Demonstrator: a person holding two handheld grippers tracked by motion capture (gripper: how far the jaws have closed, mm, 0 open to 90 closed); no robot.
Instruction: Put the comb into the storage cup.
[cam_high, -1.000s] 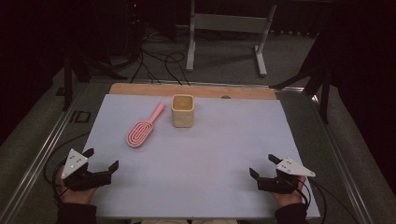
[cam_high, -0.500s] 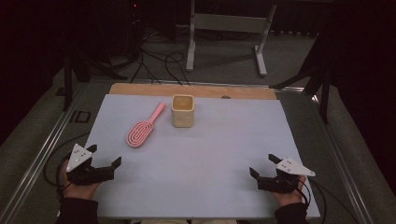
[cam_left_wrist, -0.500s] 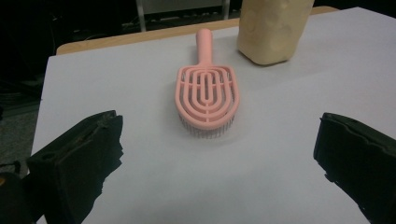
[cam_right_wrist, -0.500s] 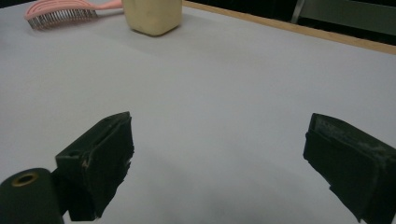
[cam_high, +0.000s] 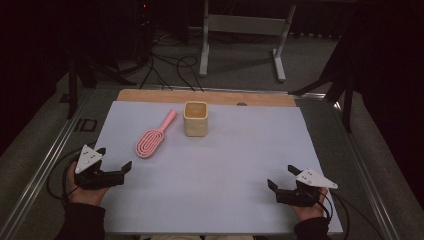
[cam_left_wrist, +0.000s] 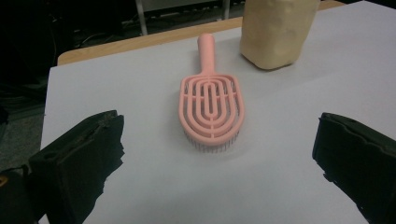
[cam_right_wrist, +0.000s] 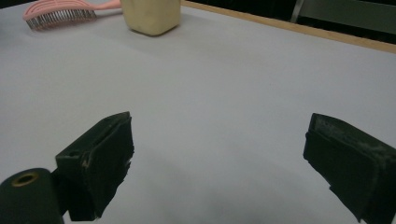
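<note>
Left gripper (cam_high: 116, 165) (gaping) facing hairbrush (cam_high: 152, 138)

cup (cam_left_wrist: 278, 29) top beyond frame edge

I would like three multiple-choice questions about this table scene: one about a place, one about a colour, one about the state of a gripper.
1. Where does the hairbrush lie relative to the cup?
A. to its left
B. inside it
C. on top of it

2. What colour is the hairbrush?
A. green
B. pink
C. black

3. How is the left gripper?
A. shut on the cup
B. shut on the brush
C. open, holding nothing

Answers: 1 A, the high view shows it beside the cup; 2 B, its body is pink; 3 C, its jaws stand wide apart short of the brush.
</note>
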